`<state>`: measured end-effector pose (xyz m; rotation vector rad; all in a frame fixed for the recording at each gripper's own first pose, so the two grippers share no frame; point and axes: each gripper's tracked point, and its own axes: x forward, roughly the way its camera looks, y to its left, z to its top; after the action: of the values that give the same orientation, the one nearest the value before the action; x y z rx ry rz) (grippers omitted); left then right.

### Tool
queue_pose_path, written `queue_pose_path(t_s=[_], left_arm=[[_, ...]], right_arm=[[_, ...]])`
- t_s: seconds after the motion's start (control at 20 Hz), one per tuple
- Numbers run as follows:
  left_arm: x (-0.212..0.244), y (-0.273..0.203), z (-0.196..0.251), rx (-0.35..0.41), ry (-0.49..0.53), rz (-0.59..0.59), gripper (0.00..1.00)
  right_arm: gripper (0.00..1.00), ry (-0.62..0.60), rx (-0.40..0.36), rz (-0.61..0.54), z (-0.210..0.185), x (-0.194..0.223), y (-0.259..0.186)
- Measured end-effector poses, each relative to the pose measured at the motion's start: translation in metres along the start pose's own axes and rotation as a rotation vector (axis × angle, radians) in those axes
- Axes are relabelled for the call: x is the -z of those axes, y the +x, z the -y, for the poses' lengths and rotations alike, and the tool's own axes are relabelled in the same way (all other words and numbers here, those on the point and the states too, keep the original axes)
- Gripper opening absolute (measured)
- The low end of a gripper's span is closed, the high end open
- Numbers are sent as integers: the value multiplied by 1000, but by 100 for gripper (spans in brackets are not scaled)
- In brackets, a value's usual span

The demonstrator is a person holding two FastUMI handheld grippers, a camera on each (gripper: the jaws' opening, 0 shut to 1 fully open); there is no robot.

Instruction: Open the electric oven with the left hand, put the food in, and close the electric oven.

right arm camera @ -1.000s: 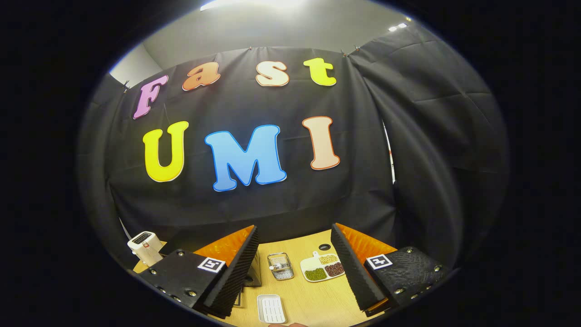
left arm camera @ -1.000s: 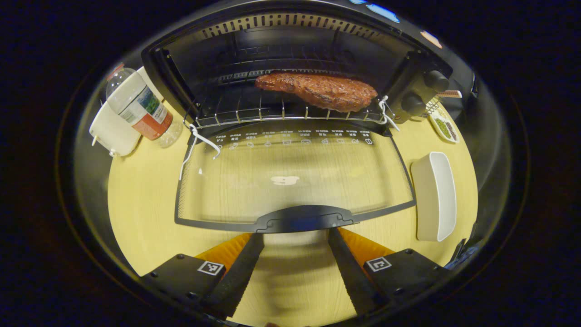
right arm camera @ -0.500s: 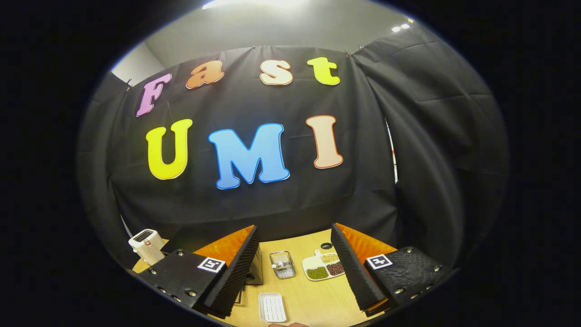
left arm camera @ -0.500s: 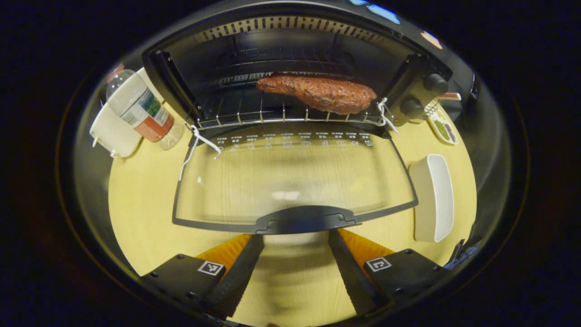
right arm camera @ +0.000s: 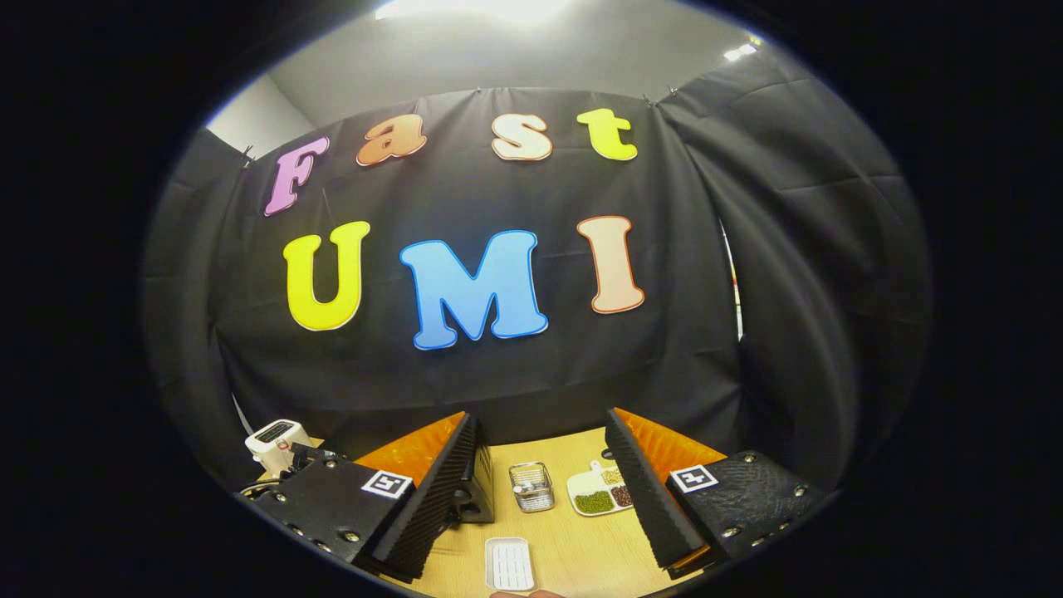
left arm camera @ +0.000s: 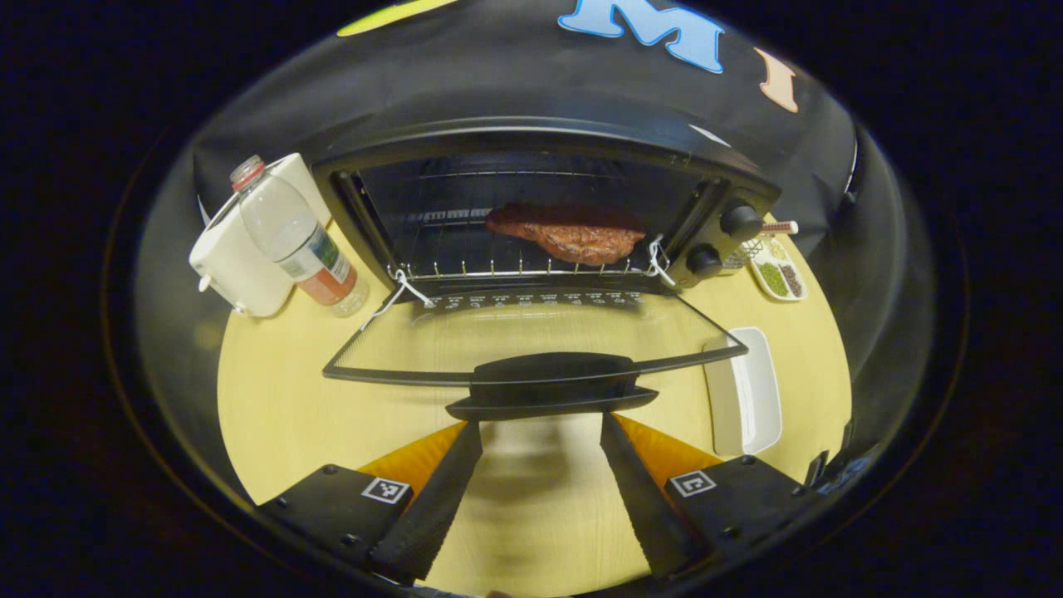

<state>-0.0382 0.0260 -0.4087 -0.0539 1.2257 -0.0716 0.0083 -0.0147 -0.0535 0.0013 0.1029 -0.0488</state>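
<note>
The black electric oven (left arm camera: 540, 141) stands open in the left gripper view, its glass door (left arm camera: 531, 332) folded down almost flat toward me. A brown piece of meat (left arm camera: 569, 232) lies on the wire rack inside, right of centre. My left gripper (left arm camera: 541, 428) is open, its fingertips just below and in front of the door handle (left arm camera: 552, 386), with nothing between them. My right gripper (right arm camera: 540, 419) is open and empty, held above the table and facing the booth wall.
Left of the oven stand a water bottle (left arm camera: 295, 241) and a white appliance (left arm camera: 237, 257). A white tray (left arm camera: 747, 390) and a divided plate (left arm camera: 776, 274) lie to its right. The right gripper view has the tray (right arm camera: 509, 565), a wire basket (right arm camera: 531, 486) and the plate (right arm camera: 602, 494).
My left gripper has dropped lower and levelled out, so the door now appears nearly edge-on with its handle just over the fingertips. The right gripper drifted slightly; both stay open.
</note>
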Motion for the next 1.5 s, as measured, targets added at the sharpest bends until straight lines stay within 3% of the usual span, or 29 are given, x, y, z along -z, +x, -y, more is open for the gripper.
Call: queue_pose_path(t_s=[0.1,0.15,0.3,0.35,0.4,0.55,0.6,0.8,1.05,1.2,1.5], left_arm=[[-7,-6,0,0,-3,26,98],[-10,-9,1,-1,-1,42,98],[-19,-16,0,-16,23,79,98],[-22,-18,0,-19,30,91,98],[-25,-19,0,-23,41,104,98],[-35,-23,-3,-54,81,131,98],[-35,-26,-2,-54,77,140,98],[-62,-44,3,-58,79,260,98],[-114,-126,25,-36,80,554,100],[-143,-203,45,-31,80,759,100],[-166,-332,76,-49,26,1044,100]], right_arm=[[98,-7,-8,7,-1,-3,-1],[90,-8,-9,10,-1,-5,-1],[90,-5,-9,11,0,-5,-2],[97,-6,-8,11,1,-6,-3],[90,-10,-5,12,2,-5,-4],[90,-16,1,8,6,-3,-6],[97,-15,4,7,7,0,-5],[98,-11,6,2,13,3,-5],[97,-24,-10,8,19,-2,-3],[97,-34,-43,8,19,-11,-1],[97,-35,-167,53,5,-51,-3]])
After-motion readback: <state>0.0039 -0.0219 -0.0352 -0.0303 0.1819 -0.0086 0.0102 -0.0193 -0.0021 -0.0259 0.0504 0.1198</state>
